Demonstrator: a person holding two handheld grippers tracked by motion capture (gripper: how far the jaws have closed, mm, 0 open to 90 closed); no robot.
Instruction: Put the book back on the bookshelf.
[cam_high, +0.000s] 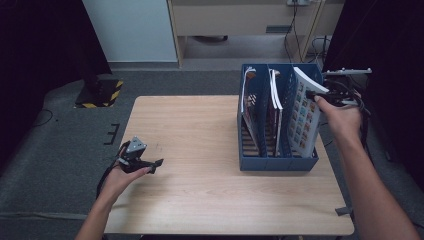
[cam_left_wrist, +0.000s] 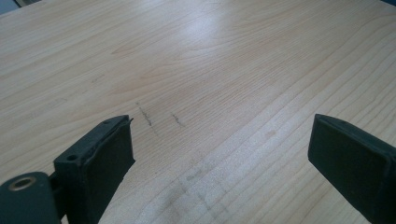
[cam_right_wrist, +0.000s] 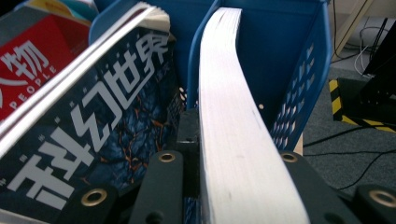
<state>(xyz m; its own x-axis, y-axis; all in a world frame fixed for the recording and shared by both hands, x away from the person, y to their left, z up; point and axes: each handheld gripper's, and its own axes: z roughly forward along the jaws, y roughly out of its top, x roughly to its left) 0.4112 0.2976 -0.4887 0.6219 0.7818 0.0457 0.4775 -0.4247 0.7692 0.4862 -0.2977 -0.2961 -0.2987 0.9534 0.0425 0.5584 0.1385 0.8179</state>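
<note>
Magazine (cam_high: 306, 114) in blue rack (cam_high: 277, 162) — wooden table (cam_high: 200, 150).

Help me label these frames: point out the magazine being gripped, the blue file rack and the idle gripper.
magazine (cam_high: 306, 112), high view, on its picture cover.
blue file rack (cam_high: 277, 163), high view, on its front wall.
left gripper (cam_high: 161, 163), high view, at its jaw tips.
</note>
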